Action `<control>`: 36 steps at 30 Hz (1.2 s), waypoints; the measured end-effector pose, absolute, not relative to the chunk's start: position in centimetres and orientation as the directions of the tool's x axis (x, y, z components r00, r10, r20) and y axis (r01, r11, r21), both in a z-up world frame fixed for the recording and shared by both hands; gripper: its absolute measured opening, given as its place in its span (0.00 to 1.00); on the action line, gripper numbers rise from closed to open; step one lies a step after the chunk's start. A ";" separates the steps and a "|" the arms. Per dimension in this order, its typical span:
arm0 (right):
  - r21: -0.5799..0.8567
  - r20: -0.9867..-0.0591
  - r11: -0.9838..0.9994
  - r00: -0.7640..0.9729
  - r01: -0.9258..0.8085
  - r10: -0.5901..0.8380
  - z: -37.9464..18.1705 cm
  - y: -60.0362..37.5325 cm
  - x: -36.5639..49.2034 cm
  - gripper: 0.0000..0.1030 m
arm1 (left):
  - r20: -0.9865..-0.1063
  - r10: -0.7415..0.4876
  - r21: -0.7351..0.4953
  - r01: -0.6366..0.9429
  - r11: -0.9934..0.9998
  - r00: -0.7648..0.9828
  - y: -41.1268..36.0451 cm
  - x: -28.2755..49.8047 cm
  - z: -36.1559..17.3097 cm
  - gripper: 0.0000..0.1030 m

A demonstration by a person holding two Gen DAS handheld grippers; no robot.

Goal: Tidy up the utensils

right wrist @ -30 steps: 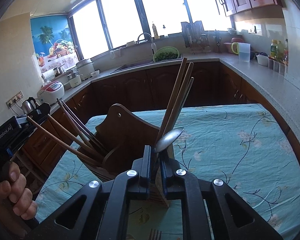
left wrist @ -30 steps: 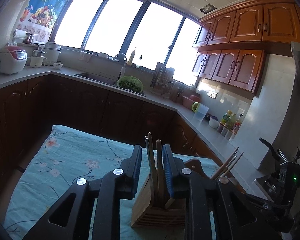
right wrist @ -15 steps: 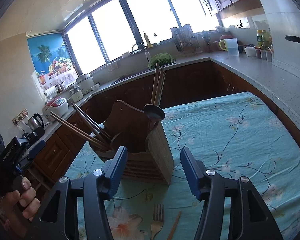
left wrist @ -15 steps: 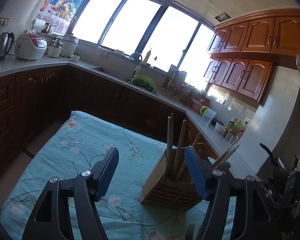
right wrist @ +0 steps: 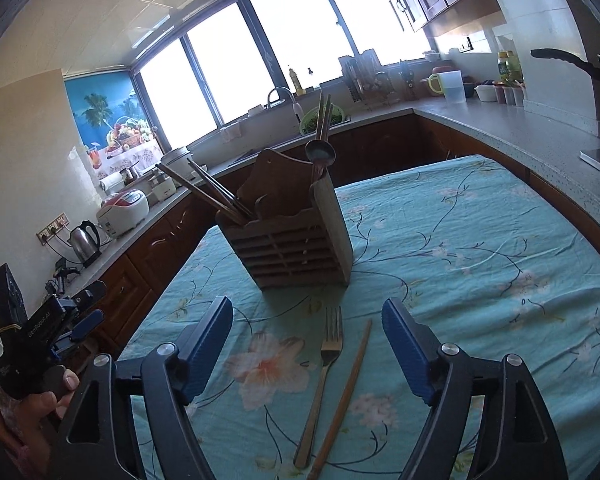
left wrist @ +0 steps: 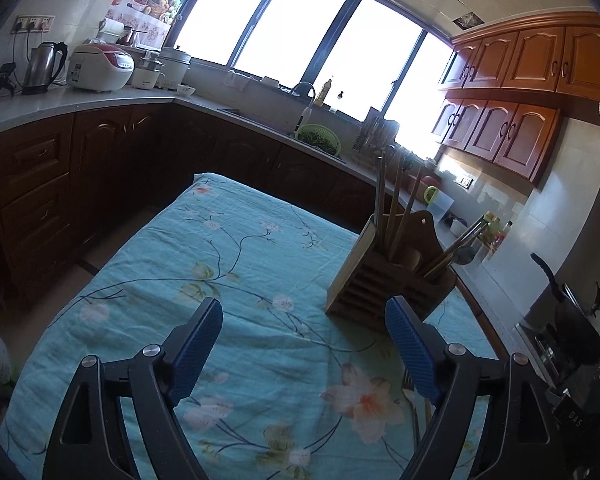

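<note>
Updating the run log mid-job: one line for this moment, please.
left hand-held gripper: open, empty | right hand-held gripper: open, empty | fork, chopstick: on cloth | holder: upright

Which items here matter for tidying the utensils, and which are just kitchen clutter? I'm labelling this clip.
Job: holder, fork, chopstick, spoon.
Lying about: kettle, rice cooker, green basket, jug.

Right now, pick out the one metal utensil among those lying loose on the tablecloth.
The fork, lying flat in front of the wooden holder, tines toward it. The wooden chopstick beside it on the right is a plain stick without tines.
</note>
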State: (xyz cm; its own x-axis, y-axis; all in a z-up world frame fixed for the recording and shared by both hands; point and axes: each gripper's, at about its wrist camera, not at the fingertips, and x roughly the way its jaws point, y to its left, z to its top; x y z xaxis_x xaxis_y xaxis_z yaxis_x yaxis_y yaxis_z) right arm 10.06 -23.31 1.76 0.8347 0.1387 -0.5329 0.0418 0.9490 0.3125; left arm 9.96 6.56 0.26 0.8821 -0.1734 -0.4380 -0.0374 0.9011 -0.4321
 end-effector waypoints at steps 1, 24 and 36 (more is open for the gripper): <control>0.310 -0.536 0.950 0.833 0.044 0.136 1.6 -23.2 9.6 0.78 | -0.444 -0.175 -0.432 -0.039 0.901 0.879 6.6 9.4 0.2 0.82; 0.083 -0.300 0.995 0.953 0.060 -0.032 3.8 -19.6 -0.2 1.00 | -0.373 -0.082 -0.188 0.011 0.982 0.924 2.6 -1.8 2.2 0.98; 0.040 -0.220 0.996 0.973 0.076 -0.065 2.8 -18.9 -3.6 1.00 | -0.288 -0.025 -0.043 0.013 0.999 0.957 -0.2 -8.0 0.6 0.99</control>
State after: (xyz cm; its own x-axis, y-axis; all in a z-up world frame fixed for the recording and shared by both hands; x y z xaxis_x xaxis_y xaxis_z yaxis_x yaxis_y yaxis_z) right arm -3.61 -18.87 2.82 0.9733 -0.0652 -0.2201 0.0759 0.9963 0.0403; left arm -7.99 -0.20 0.56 0.9572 -0.0250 -0.2884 0.0132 0.9990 -0.0428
